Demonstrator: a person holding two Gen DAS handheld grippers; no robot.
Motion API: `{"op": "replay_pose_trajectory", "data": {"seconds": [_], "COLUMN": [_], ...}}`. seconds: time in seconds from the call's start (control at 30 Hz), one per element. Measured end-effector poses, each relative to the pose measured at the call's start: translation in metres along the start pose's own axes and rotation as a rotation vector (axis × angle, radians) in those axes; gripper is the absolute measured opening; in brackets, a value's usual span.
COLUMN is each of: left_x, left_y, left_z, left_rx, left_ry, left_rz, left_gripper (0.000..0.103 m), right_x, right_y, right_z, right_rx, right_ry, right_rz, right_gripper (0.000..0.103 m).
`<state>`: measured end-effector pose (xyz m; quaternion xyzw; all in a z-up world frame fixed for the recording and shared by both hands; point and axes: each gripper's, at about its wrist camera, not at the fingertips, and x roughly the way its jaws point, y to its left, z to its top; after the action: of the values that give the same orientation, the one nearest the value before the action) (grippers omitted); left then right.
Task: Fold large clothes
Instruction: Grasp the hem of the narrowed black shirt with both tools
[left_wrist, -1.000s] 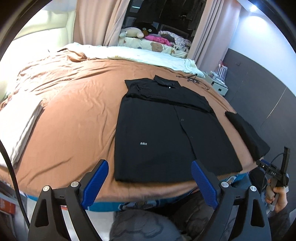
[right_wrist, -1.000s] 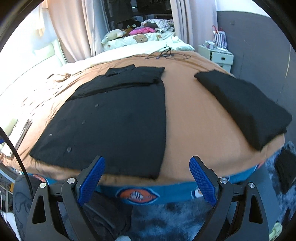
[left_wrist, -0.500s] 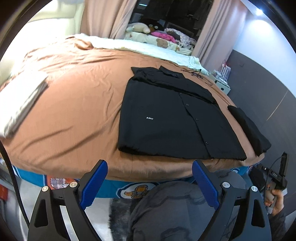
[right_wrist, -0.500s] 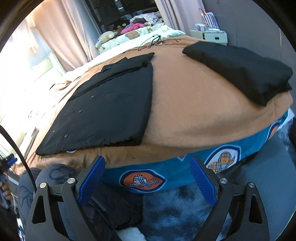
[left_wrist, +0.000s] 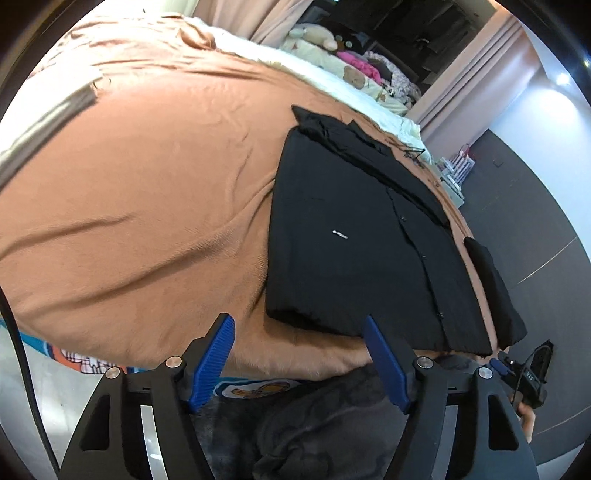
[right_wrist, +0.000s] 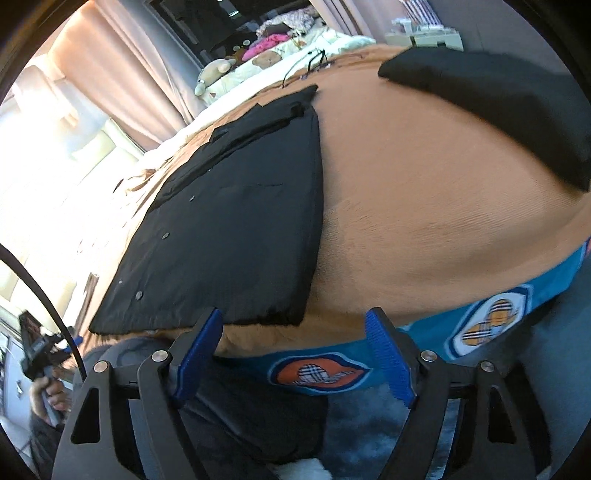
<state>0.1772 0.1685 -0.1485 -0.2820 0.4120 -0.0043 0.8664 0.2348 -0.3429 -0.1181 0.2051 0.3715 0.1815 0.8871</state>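
Both grippers hang at the near edge of the bed, jaws closing with nothing between the blue pads. Farthest left in the left wrist view, a pale folded cloth (left_wrist: 48, 122) lies blurred on the orange-brown bedspread (left_wrist: 147, 206). Next comes the left gripper (left_wrist: 299, 356), well parted and empty, its tips just short of the near left corner of the black button-up shirt (left_wrist: 354, 251). That shirt lies flat on the bedspread, front up, sleeves folded in across the collar end, hem toward the viewer. To its right, apart from it, sits a folded black garment (left_wrist: 495, 295) near the bed's edge, and at the far right a hand (left_wrist: 526, 413) grips a handle. In the right wrist view, the right gripper (right_wrist: 293, 341) is likewise well parted and empty, its left pad overlapping the shirt's near right corner in the picture; whether it touches I cannot tell. Below the bedspread shows a blue sheet with orange emblems (right_wrist: 317, 371).
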Motion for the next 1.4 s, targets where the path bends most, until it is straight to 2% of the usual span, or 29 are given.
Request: {"op": "replay_pose_trajectory", "data": {"seconds": [0.17, 0.3, 0.43, 0.53, 0.57, 0.6, 0.63, 0.73, 0.8, 0.9, 0.97, 1.0, 1.03, 1.1, 1.17, 1.4], "left_x": [0.027, 0.047, 0.061, 0.070, 0.072, 0.073, 0.073, 0.071, 0.072, 0.076, 0.075, 0.075, 0.072, 0.064, 0.058, 0.020], "left_y": [0.011, 0.014, 0.013, 0.014, 0.013, 0.012, 0.010, 0.008, 0.009, 0.013, 0.014, 0.015, 0.015, 0.013, 0.008, -0.008], "left_z": [0.007, 0.015, 0.021, 0.024, 0.024, 0.024, 0.023, 0.020, 0.019, 0.023, 0.024, 0.024, 0.024, 0.022, 0.023, 0.032], "left_rx": [-0.042, -0.069, -0.091, -0.134, -0.143, -0.143, -0.140, -0.143, -0.144, -0.163, -0.172, -0.176, -0.179, -0.172, -0.161, -0.129], "left_ry": [0.057, 0.091, 0.112, 0.131, 0.132, 0.131, 0.131, 0.140, 0.142, 0.138, 0.136, 0.134, 0.129, 0.101, 0.075, -0.008], "left_rz": [-0.035, -0.066, -0.078, -0.123, -0.124, -0.124, -0.126, -0.139, -0.124, -0.095, -0.067, -0.057, -0.058, -0.035, -0.032, -0.076], "left_gripper": [0.067, 0.063, 0.059, 0.055, 0.055, 0.055, 0.055, 0.054, 0.049, 0.038, 0.025, 0.023, 0.019, 0.017, 0.014, 0.011], "right_x": [0.024, 0.038, 0.044, 0.044, 0.044, 0.046, 0.048, 0.054, 0.061, 0.063, 0.065, 0.065, 0.065, 0.060, 0.049, 0.022], "right_y": [-0.015, -0.034, -0.041, -0.048, -0.050, -0.050, -0.049, -0.047, -0.046, -0.037, -0.032, -0.032, -0.030, -0.028, -0.021, 0.006], "right_z": [0.009, 0.013, 0.017, 0.012, 0.009, 0.008, 0.006, 0.004, 0.003, 0.005, 0.007, 0.009, 0.009, 0.013, 0.017, 0.028], "right_rx": [0.074, 0.174, 0.194, 0.233, 0.248, 0.256, 0.262, 0.257, 0.264, 0.268, 0.261, 0.266, 0.274, 0.284, 0.257, 0.176], "right_ry": [0.018, 0.027, 0.022, 0.014, 0.014, 0.021, 0.029, 0.018, 0.009, -0.011, -0.011, -0.013, -0.021, -0.047, -0.079, -0.129], "right_rz": [0.074, 0.177, 0.195, 0.233, 0.259, 0.286, 0.303, 0.288, 0.274, 0.262, 0.219, 0.194, 0.180, 0.210, 0.230, 0.251], "right_gripper": [0.078, 0.078, 0.078, 0.077, 0.073, 0.060, 0.054, 0.053, 0.053, 0.045, 0.032, 0.020, 0.015, 0.010, 0.009, 0.004]}}
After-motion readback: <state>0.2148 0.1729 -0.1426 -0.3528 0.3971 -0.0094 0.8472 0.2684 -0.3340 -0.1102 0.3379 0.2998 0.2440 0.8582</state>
